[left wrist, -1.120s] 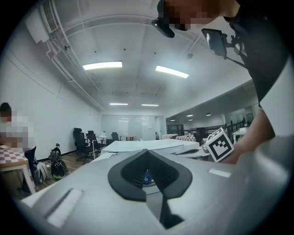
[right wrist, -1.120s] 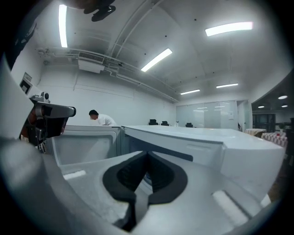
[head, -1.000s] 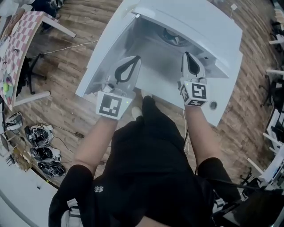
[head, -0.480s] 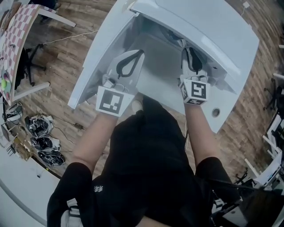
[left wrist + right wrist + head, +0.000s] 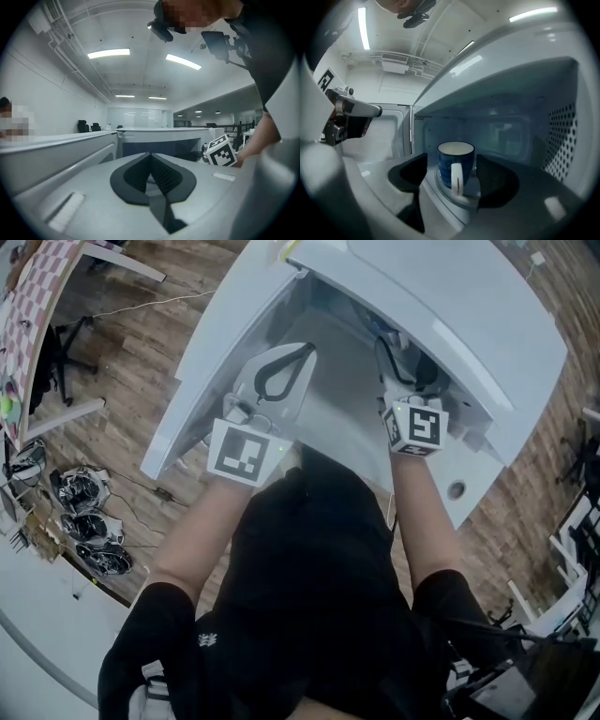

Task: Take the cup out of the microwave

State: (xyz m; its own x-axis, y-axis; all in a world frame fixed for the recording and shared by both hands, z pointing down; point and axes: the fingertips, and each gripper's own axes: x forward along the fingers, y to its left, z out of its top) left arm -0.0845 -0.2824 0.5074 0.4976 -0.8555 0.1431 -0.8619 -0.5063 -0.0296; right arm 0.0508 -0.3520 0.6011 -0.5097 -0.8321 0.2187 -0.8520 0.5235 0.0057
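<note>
Right gripper view: my R tongs (image 5: 452,168) have just been opening, jaws apart w/ the blue cup (image 5: 457,159) between them, not gripped, inside the microwave (image 5: 525,136). L tongs (image 5: 151,157) closed together, empty.

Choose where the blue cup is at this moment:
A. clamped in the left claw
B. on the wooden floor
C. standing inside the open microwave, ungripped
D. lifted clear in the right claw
C: the blue cup stands on the turntable inside the microwave, in the gap of the right claw, whose jaws have just been opening, with neither pad on it.
</note>
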